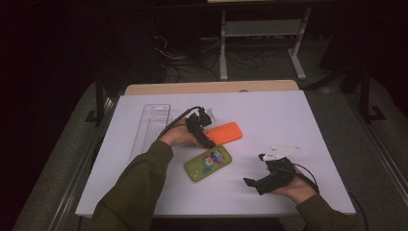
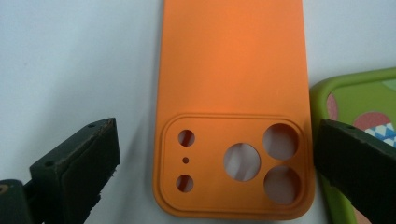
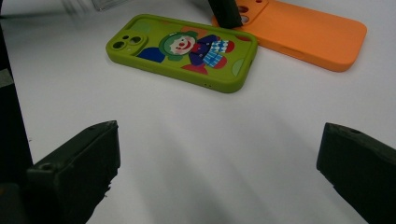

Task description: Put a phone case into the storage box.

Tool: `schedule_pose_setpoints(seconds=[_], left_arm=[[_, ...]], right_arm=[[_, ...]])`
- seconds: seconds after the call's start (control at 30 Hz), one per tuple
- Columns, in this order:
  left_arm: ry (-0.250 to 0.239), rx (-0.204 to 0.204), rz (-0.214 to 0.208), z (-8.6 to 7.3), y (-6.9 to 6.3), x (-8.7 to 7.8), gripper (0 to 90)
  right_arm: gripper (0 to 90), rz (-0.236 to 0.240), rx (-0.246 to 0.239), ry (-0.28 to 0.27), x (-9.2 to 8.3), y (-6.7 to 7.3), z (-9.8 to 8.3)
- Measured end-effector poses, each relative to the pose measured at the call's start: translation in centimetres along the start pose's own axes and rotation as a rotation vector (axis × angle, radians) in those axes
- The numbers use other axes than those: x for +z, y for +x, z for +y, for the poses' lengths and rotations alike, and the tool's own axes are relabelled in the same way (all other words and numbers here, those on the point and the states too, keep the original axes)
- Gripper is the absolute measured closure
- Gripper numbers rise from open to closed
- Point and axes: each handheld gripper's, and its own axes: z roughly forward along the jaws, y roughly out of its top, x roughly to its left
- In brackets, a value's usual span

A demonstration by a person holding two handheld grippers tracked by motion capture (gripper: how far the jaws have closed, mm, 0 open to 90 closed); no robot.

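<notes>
An orange phone case lies back up on the white table, its camera cutouts facing my left gripper. In the left gripper view that gripper is open, one jaw on each side of the orange case's camera end, not touching it. A green phone case with a clown picture lies just in front, its edge beside the right jaw. My right gripper is open and holds nothing at the front right. From the right gripper, the green case and orange case lie ahead.
A clear plastic tray lies at the back left of the white table top. Beyond the table's far edge are a dark floor, cables and a white stand. Bare surface stretches at the right and front.
</notes>
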Motion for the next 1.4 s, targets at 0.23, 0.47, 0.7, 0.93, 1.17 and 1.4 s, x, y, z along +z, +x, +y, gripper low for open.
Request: schedule_pose_setpoints(seconds=[0.23,0.47,0.7,0.93,1.17,1.4], left_arm=[[0.024,0.022,0.008,0.01,0.21,0.15,0.3],[0.030,0.015,0.011,0.05,0.32,0.61,0.2],[0.042,0.038,-0.023,0.28,0.36,0.44,7.4],[0.033,0.038,-0.031,0.28,0.28,0.36,10.6],[0.034,0.038,-0.035,0.28,0.30,0.24,15.4],[0.031,0.033,-0.036,0.27,0.29,0.21,16.2]], right_arm=[[0.0,0.000,-0.002,-0.002,0.02,0.00,0.02],[0.0,0.001,-0.003,-0.001,0.03,0.00,0.04],[0.0,0.003,-0.009,-0.004,0.10,-0.04,0.03],[0.0,0.004,-0.015,-0.001,0.11,-0.02,0.03],[0.0,0.002,-0.015,-0.002,0.10,-0.01,0.03],[0.0,0.001,-0.016,-0.002,0.13,0.00,0.03]])
